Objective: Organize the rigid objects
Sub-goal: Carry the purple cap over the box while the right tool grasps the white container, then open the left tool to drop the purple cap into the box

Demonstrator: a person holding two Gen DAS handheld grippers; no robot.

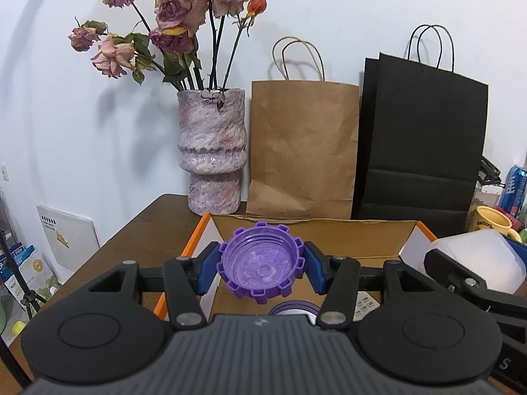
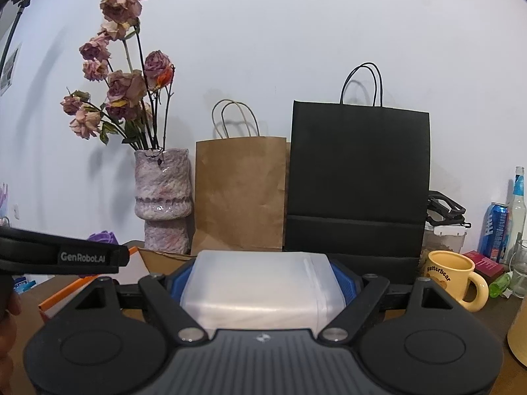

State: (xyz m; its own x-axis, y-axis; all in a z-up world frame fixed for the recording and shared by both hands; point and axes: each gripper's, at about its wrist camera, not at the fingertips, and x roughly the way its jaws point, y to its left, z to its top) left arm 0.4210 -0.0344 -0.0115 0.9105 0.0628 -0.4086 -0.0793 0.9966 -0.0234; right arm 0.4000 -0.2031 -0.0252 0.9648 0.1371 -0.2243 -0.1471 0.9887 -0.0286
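Observation:
My left gripper is shut on a purple notched screw lid, open side facing the camera, held above an open cardboard box with orange edges. Inside the box below lies a purple-rimmed round item, partly hidden. My right gripper is shut on a translucent white plastic container, held above the table to the right of the box. That container and right gripper also show in the left wrist view. The purple lid shows small in the right wrist view.
At the back stand a mottled vase with dried roses, a brown paper bag and a black paper bag. At right are a yellow mug, a blue can, a glass bottle and a glass.

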